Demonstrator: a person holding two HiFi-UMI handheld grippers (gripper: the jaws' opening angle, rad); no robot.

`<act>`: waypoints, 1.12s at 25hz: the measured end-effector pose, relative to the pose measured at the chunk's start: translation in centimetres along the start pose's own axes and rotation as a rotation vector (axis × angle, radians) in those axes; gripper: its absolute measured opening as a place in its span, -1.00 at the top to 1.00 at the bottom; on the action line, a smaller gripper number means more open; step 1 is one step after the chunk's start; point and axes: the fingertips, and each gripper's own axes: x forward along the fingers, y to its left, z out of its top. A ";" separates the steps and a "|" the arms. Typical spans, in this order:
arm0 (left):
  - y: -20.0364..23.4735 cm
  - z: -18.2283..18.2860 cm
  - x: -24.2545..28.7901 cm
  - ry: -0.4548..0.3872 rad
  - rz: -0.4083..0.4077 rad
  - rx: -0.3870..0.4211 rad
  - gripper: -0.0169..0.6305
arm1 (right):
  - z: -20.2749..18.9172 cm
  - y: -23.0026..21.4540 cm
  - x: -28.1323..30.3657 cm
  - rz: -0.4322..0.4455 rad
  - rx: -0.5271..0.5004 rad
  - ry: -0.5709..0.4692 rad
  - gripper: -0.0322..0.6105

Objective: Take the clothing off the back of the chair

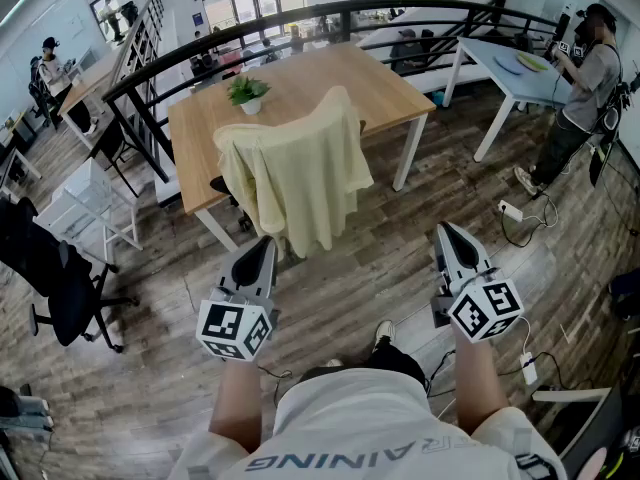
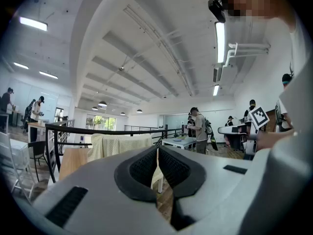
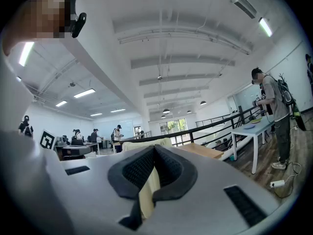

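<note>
The head camera is looking steeply down on a pale yellow garment [image 1: 295, 173] nearby. Cameras riding the left gripper [image 1: 265, 242] and right gripper [image 1: 446, 230] are facing level, sharing that garment and the light wooden table [image 1: 320, 78].
</note>
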 end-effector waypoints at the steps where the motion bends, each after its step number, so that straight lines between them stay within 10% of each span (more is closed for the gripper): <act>1: 0.1 0.0 -0.1 0.001 0.000 0.000 0.82 | 0.0 0.1 0.0 0.001 0.000 0.000 0.83; 28: 1.3 -0.2 0.9 0.015 0.037 -0.026 0.82 | -0.1 -0.4 3.0 0.073 0.046 0.001 0.83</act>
